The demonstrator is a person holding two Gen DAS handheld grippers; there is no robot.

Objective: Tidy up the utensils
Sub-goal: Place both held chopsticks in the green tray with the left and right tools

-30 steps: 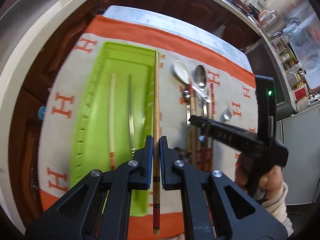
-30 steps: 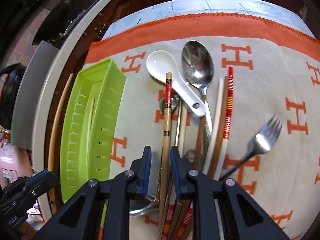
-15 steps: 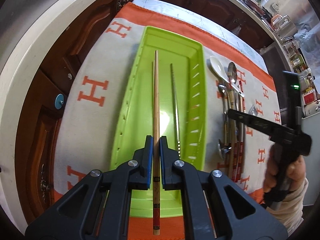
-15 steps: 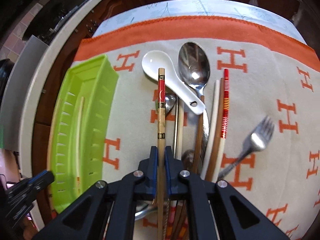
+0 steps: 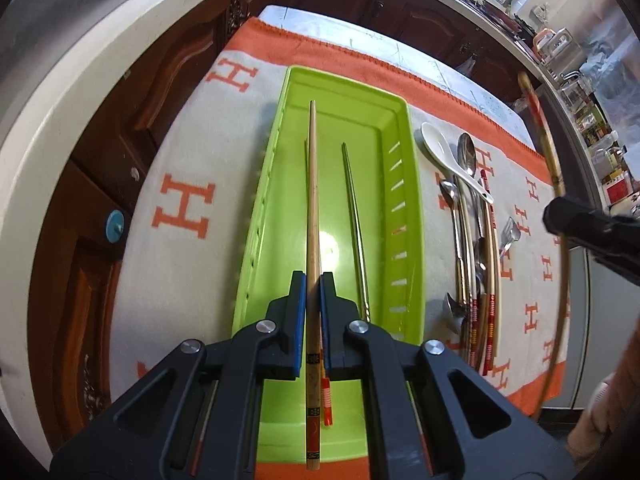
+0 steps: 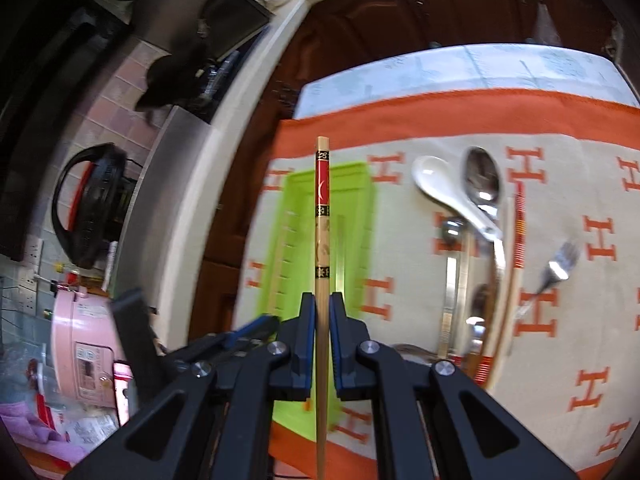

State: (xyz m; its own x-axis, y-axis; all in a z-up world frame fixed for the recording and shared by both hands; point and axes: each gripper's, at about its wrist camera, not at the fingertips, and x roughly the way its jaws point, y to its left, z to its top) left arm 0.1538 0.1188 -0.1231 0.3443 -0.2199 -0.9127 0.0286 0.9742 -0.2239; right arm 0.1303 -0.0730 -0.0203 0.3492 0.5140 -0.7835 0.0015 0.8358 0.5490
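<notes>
My left gripper (image 5: 313,280) is shut on a wooden chopstick (image 5: 313,184) that hangs lengthwise over the lime green tray (image 5: 404,208). A metal chopstick (image 5: 356,224) and a pale chopstick with a red striped end (image 5: 327,404) lie in the tray. My right gripper (image 6: 322,300) is shut on a second wooden chopstick (image 6: 322,216) with a red and black decorated end, held in the air over the green tray (image 6: 360,200). In the left wrist view the right gripper (image 5: 592,232) shows at the far right with that chopstick (image 5: 560,240) curving past it.
A white ceramic spoon (image 5: 440,148), metal spoons (image 5: 466,152), more chopsticks (image 5: 490,280) and a fork (image 5: 509,234) lie in a row on the orange and cream cloth (image 5: 184,208) right of the tray. Pink appliance (image 6: 84,344) and black pot (image 6: 92,216) stand left, off the table.
My right gripper has lifted its chopstick off the utensil row and swung left over the green tray. My left gripper has come in lower over the tray with its chopstick.
</notes>
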